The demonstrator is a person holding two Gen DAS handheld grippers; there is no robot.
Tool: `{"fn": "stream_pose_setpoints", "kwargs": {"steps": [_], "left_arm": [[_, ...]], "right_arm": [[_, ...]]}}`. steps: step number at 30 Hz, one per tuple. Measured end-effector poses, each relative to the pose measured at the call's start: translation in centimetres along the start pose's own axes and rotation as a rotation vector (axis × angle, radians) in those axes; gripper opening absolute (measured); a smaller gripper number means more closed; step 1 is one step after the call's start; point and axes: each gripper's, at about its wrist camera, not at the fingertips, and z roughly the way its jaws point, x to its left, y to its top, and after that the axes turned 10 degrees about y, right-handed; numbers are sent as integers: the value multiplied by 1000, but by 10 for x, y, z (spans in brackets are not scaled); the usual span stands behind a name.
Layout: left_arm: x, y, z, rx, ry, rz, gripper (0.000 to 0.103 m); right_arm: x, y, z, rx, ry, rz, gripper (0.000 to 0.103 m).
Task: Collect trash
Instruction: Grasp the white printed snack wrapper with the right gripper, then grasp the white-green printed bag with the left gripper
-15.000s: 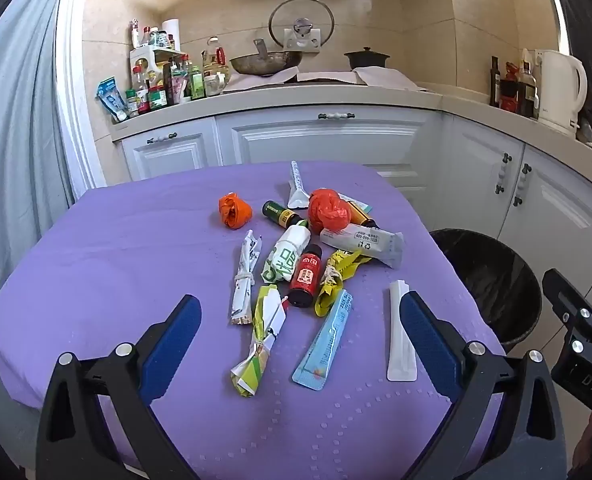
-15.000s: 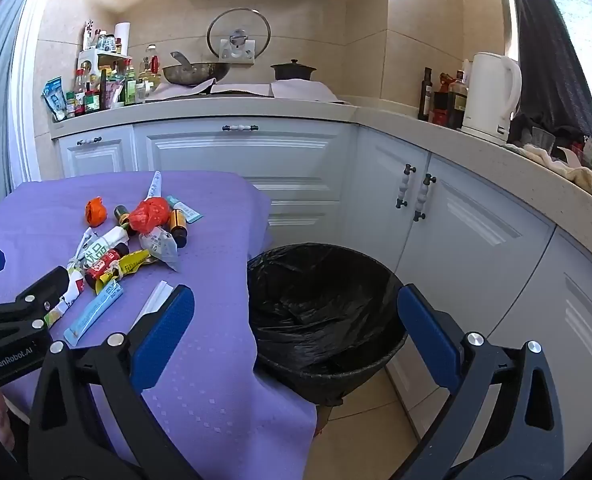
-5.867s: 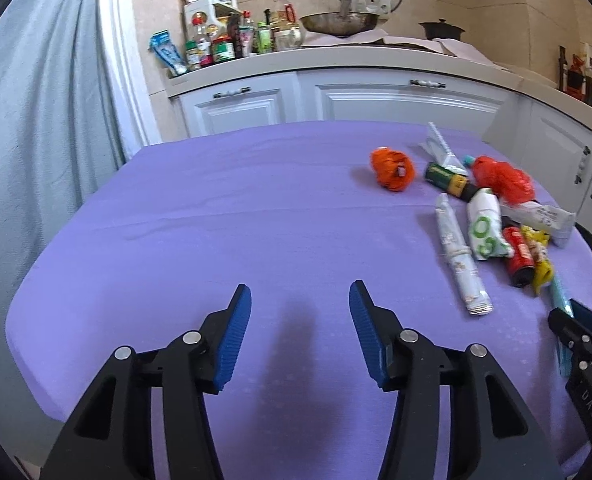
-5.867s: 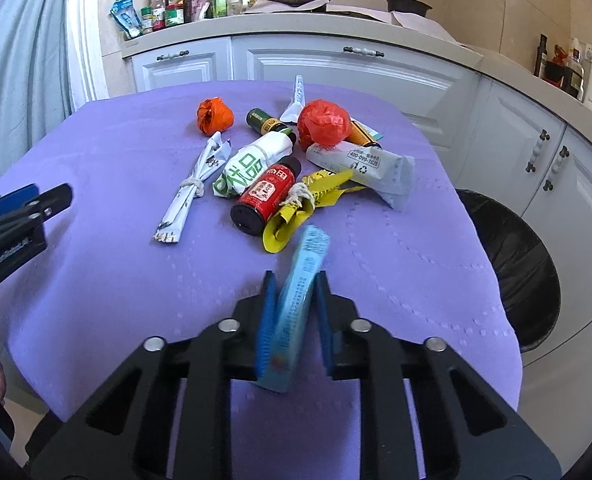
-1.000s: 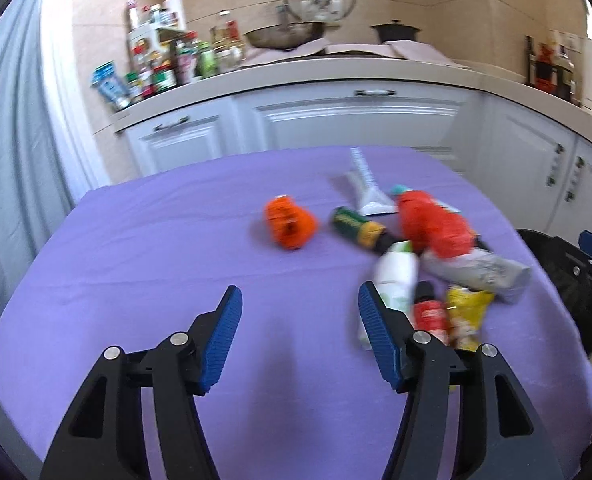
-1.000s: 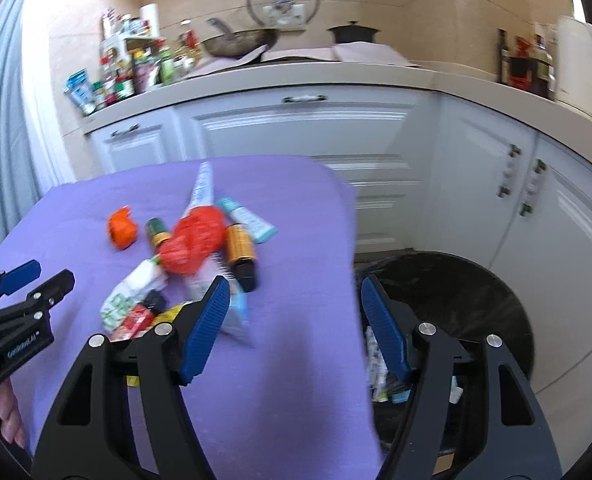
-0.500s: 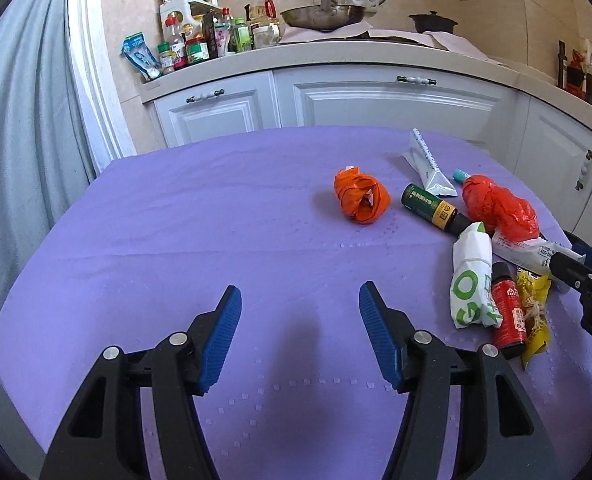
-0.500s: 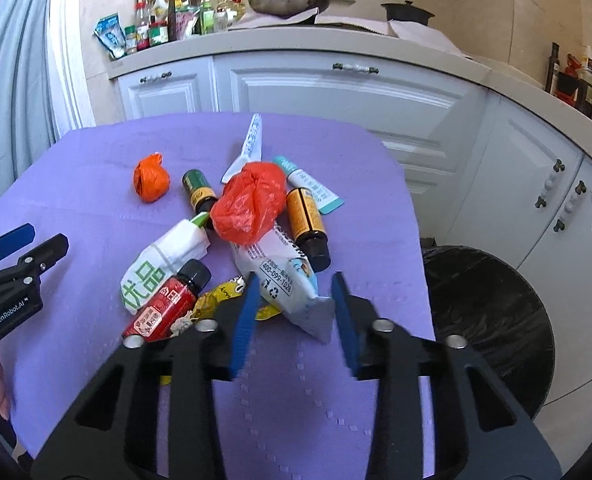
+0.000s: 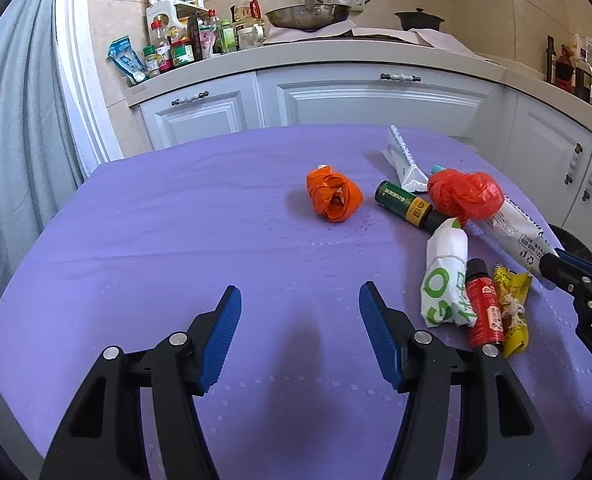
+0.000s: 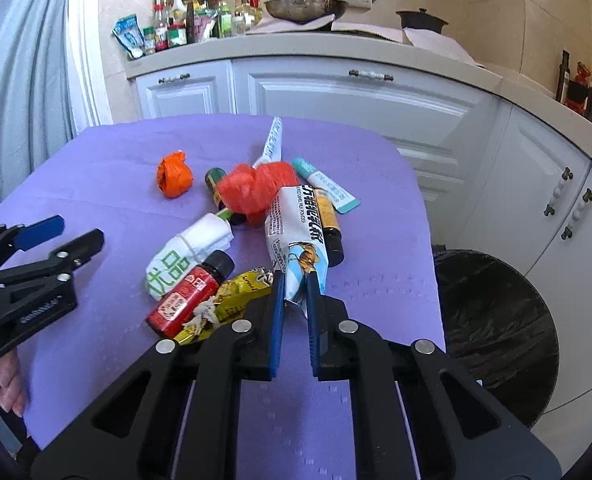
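Right gripper (image 10: 294, 280) clamped on near end of the white-and-blue milk powder sachet (image 10: 296, 236); sachet lies on the purple surface (image 10: 96, 184), far end under the red plastic bag (image 10: 252, 188). Left gripper (image 9: 300, 312) half open, nothing between pads, over bare cloth. Right view only: black-lined trash bin (image 10: 496, 320) beside the surface, amber bottle (image 10: 330, 224) touching the sachet, teal tube (image 10: 328, 188), fingers (image 10: 10, 384) on the left handle. Left view shows the orange wad (image 9: 334, 198) apart from the pile, plus green-label bottle (image 9: 404, 204), white-green packet (image 9: 446, 276), red bottle (image 9: 484, 308), yellow wrapper (image 9: 514, 312).
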Motion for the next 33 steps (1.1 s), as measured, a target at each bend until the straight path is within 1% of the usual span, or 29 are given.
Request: {"fn": "stream_pose_setpoints", "kwargs": {"steps": [3, 6, 11, 13, 17, 24, 27, 33], "left_arm": [[-3, 2, -1, 2, -11, -1, 60], [-8, 2, -4, -3, -25, 6, 60], [-21, 4, -8, -11, -50, 28, 60], [-26, 5, -8, -6, -68, 33, 60], [-37, 6, -4, 15, -98, 50, 60], [-48, 10, 0, 25, -123, 69, 60], [-46, 13, -1, 24, -132, 43, 60], [-57, 12, -5, 4, -159, 80, 60]], "right_arm": [[-2, -1, -10, -24, -7, 9, 11], [-6, -2, -20, -49, -32, 13, 11], [-19, -7, -34, -87, -127, 15, 11], [-28, -10, -36, -88, -149, 30, 11], [-42, -16, -37, -88, -167, 59, 11], [-56, -20, -38, -91, -176, 86, 11], [-58, -21, -38, -95, -178, 88, 11], [-63, -24, -35, -85, -173, 105, 11]]}}
